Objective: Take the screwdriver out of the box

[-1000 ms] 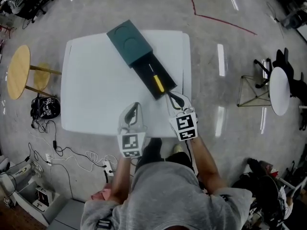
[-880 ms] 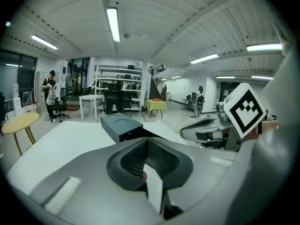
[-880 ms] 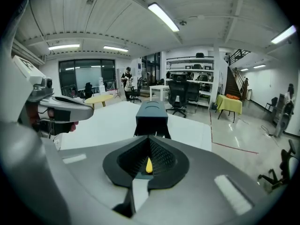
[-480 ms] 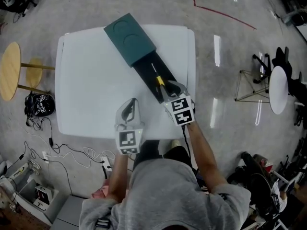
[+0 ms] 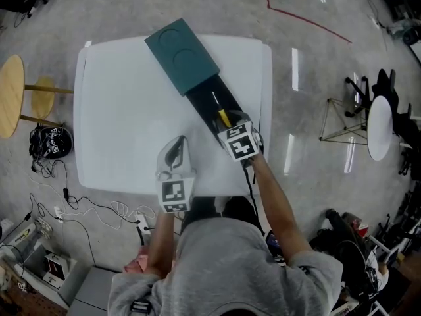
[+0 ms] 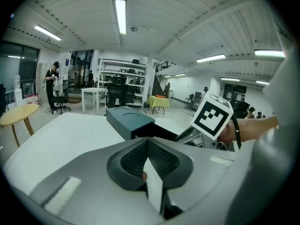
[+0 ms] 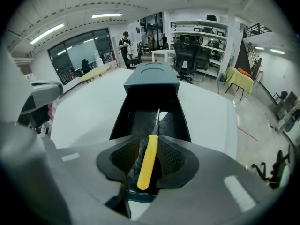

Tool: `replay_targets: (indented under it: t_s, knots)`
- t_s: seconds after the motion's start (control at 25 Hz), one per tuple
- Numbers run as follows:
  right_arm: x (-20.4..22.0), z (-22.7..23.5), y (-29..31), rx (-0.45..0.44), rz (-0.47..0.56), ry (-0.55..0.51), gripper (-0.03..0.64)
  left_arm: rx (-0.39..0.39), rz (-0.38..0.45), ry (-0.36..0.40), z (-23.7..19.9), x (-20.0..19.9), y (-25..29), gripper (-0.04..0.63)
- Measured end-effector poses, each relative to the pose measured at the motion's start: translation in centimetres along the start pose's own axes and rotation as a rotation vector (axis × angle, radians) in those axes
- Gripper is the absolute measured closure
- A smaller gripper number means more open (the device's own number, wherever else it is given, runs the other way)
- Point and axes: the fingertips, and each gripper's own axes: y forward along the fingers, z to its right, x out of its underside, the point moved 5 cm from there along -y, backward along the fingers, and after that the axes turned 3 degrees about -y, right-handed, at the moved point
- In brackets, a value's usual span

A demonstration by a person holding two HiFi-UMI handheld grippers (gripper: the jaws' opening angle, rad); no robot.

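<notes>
The screwdriver (image 7: 149,165) lies in the open box (image 5: 182,56) at the desk's (image 5: 125,110) 3 o'clock. Its handle sits loose between the right gripper's (image 5: 227,121) just-opening jaws. The left gripper (image 5: 179,143) hovers at 6 o'clock, jaws together, empty.

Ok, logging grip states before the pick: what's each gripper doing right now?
Left gripper: shut, empty.
Right gripper: open, jaws have just been opening, astride the yellow-handled screwdriver, not gripping it.

White table (image 5: 125,110); round wooden stool (image 5: 10,94) at left; small round table (image 5: 381,127) at right, possibly chair (image 5: 386,84) beside.
</notes>
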Motion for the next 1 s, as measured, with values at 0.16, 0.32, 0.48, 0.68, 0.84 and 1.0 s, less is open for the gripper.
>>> replay_targets:
  t_s: [0.16, 0.32, 0.48, 0.68, 0.84, 1.0]
  knots:
    - [-0.1, 0.0, 0.8, 0.024, -0.073, -0.012, 0.499, -0.011, -0.002, -0.010, -1.0, 0.0, 0.1, 0.583]
    - [0.0, 0.0, 1.1, 0.038, -0.132, -0.009, 0.497, -0.023, -0.006, -0.023, -1.5, 0.3, 0.1, 0.583]
    - [0.3, -0.3, 1.9, 0.056, -0.178, -0.033, 0.497, -0.028, -0.008, -0.032, -2.0, 0.8, -0.3, 0.583]
    - [0.9, 0.0, 2.3, 0.079, -0.251, -0.050, 0.497, -0.041, -0.001, -0.042, -2.1, 0.7, -0.7, 0.583]
    - [0.8, -0.1, 2.6, 0.086, -0.273, -0.054, 0.523, -0.049, 0.006, -0.046, -2.7, 0.5, -1.1, 0.583]
    - [0.7, 0.2, 2.4, 0.089, -0.273, -0.047, 0.534, -0.058, 0.013, -0.049, -2.8, 0.3, -1.4, 0.583]
